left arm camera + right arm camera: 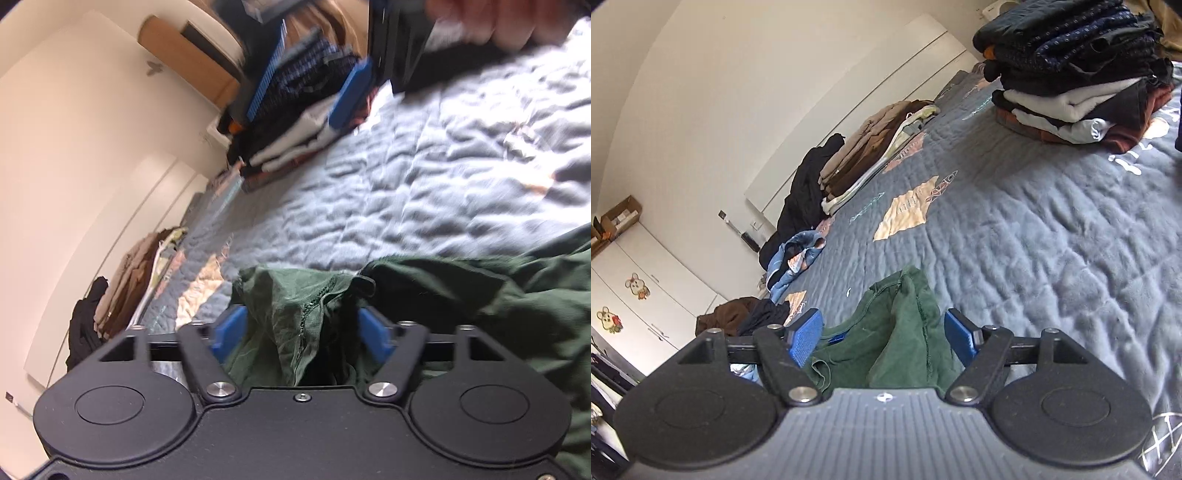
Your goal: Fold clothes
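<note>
A dark green garment (480, 302) lies crumpled on the grey-blue quilted bed cover (424, 166). A loose bunch of it sits between the blue pads of my left gripper (301, 328), which is open: the folds look slack, not squeezed. In the right wrist view another end of the green garment (905, 325) lies between the pads of my right gripper (881, 338), which is open with gaps on both sides. A blurred blue pad (352, 94) of the right gripper, held by a hand (498, 22), shows at the top of the left wrist view.
A tall stack of folded clothes (1071, 66) stands on the bed cover (1034, 240) at the far right. A beige and brown pile (871, 147), a black garment (805, 192), a light blue one (798, 254) and brown and dark ones (750, 314) line the wall side.
</note>
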A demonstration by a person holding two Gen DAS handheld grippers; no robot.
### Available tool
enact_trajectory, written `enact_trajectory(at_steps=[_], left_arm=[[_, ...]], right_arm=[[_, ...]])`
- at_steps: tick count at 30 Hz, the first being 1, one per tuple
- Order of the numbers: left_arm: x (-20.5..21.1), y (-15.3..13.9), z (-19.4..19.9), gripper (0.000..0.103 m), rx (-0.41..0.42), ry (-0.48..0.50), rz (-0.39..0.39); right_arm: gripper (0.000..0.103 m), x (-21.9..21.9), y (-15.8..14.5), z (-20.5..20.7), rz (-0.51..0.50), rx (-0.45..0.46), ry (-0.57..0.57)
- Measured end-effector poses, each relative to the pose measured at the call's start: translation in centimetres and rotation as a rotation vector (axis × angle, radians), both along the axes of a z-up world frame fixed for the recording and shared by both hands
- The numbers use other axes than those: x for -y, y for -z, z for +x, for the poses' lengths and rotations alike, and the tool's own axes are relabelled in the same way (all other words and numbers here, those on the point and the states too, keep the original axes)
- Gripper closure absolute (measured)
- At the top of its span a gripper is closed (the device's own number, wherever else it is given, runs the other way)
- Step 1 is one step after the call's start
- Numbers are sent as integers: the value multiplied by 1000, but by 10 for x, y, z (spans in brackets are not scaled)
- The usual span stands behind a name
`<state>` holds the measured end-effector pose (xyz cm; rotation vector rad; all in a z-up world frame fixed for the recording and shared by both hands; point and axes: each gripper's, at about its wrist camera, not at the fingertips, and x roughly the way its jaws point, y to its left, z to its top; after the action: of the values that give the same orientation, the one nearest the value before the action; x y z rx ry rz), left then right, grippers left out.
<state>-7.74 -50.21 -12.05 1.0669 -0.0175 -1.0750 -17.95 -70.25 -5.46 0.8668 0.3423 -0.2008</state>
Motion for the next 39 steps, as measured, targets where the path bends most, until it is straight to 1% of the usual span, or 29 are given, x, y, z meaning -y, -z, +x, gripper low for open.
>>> enact_trajectory(at_steps=[2,3,4,5,6,10,11,14,17,19,20,21,22,24,26,28,31,33,34,36,37,38,39], left_arm=[[7,7,2,42,34,11,13],[9,10,1,49,50,21,19],[12,13,1,71,64,31,25],[14,13,2,84,61,32,27],[15,11,5,93,36,27,20],[16,-13,31,94,-110,-34,-74],[15,-21,41,94,-164,-57,-100],[11,-47,81,94,-363,-151,-201],[0,-65,137,93,-597,-298,-322],[-8,-65,175,90,-709,-415,-368],[-10,-61,191,90,-736,-469,-355],[-13,-57,207,84,-762,-524,-340],[-15,-53,219,66,-770,-585,-313],[-23,-43,232,45,-783,-639,-259],[-38,-40,232,43,-784,-636,-256],[-54,-42,223,43,-794,-609,-284],[-76,-52,197,45,-772,-555,-345],[-82,-58,176,45,-756,-483,-342],[-80,-59,166,45,-754,-443,-325],[-72,-56,151,46,-783,-350,-269],[-68,-55,143,49,-796,-306,-241],[-62,-50,142,54,-804,-294,-214],[-55,-46,141,67,-814,-284,-187]], right_arm=[[29,1,1,0,-1,2,-23],[29,0,0,-1,-6,0,-28],[29,0,-1,-2,-13,-2,-32],[29,-1,-1,-2,-19,-4,-36],[29,-1,-1,-3,-16,0,-36],[28,2,-1,-5,1,17,-31],[28,3,-1,-5,2,19,-28],[28,4,0,-6,12,22,-22],[28,3,0,-5,16,22,-26],[28,2,1,-3,12,16,-33],[28,1,1,-2,11,13,-38],[28,-1,1,-1,9,10,-44],[28,-1,2,0,9,8,-49],[28,-2,3,1,11,4,-55],[28,-3,3,2,14,2,-58],[28,-2,4,2,18,-3,-54],[28,-1,5,2,22,-5,-53],[28,-2,5,2,21,-3,-54],[28,-2,5,3,23,-3,-56],[28,-4,6,5,20,-7,-62],[28,-5,6,6,18,-11,-66],[28,-6,6,7,15,-15,-70],[28,-8,6,9,11,-19,-74]])
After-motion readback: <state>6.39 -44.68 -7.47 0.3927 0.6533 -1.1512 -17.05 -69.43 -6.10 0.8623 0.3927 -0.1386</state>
